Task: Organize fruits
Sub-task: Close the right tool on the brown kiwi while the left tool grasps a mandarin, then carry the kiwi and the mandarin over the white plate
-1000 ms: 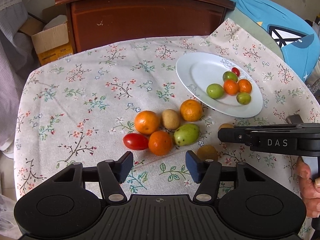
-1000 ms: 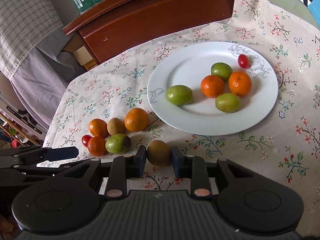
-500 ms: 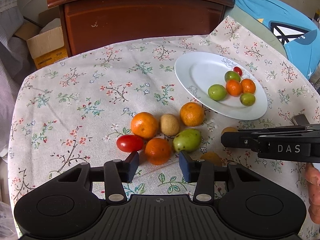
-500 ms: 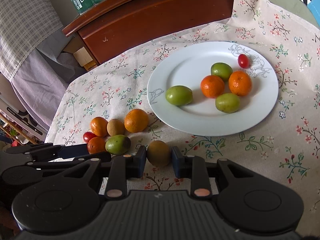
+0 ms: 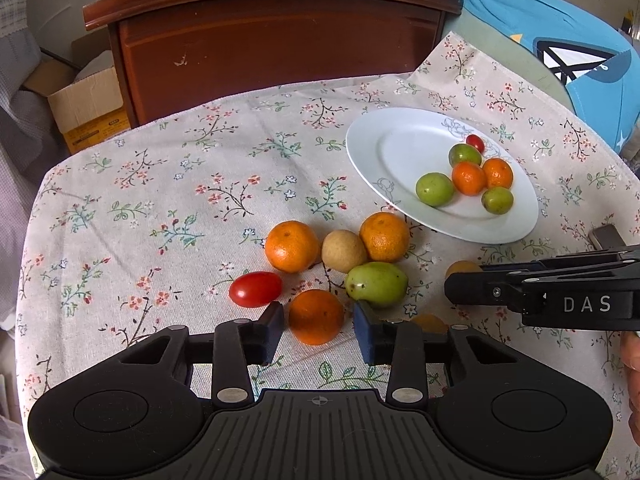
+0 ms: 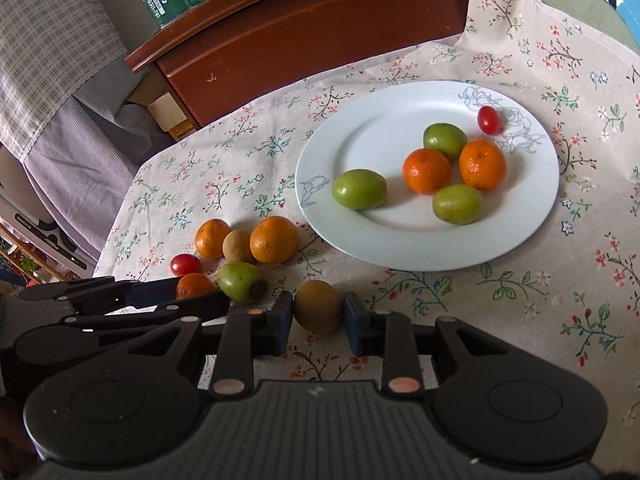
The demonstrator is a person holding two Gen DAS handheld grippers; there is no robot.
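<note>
Our left claw (image 5: 318,330) is just closing around the small orange (image 5: 316,316) directly ahead, pads not yet pressing, while the right claw (image 6: 318,318) is clamping a brownish fruit (image 6: 317,306) nearer the plate (image 6: 320,208).

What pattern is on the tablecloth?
Small floral sprigs on beige tablecloth; clearest in the left wrist view.

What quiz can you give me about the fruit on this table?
1. How many fruits lie on the plate?
2. True or false: the right tool is shut on a brown fruit.
3. What colour is the smallest fruit on the plate? A red, B green, C orange.
Key: 1. Six. 2. True. 3. A, the tomato.
</note>
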